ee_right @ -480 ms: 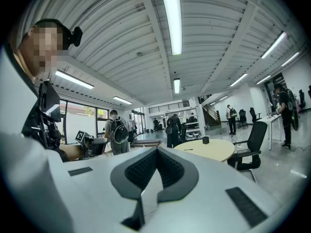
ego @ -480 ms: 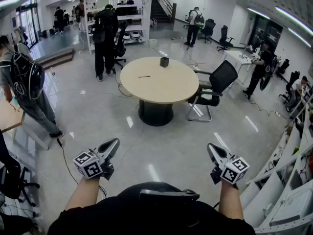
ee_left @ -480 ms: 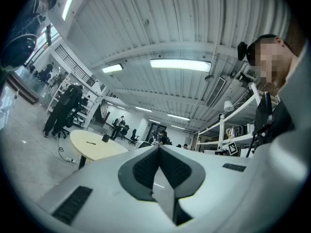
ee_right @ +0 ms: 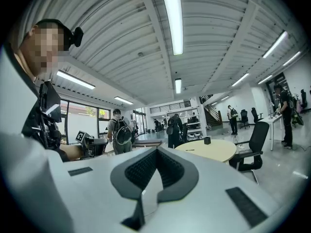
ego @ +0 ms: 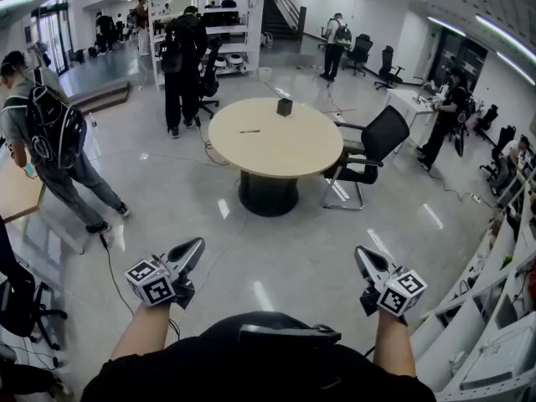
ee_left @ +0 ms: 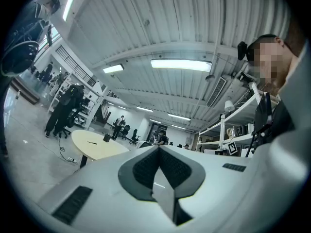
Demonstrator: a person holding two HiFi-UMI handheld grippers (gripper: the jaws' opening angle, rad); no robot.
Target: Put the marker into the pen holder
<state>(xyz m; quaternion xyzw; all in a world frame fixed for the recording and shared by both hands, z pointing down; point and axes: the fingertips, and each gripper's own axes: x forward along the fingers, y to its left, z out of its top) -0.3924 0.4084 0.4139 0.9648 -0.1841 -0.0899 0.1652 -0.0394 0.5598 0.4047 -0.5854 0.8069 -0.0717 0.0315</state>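
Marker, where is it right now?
Head view: the marker lies left of centre on the round table, nearer than the black pen holder by its far edge.

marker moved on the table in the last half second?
No. The marker lies on the same spot of the table, left of the pen holder and nearer the camera, just as before.

You hold two grippers: left gripper [ego: 198, 243], right gripper [ego: 359, 251]. Mid frame you see one round table [ego: 276, 153], one marker [ego: 248, 131], one pen holder [ego: 285, 106].
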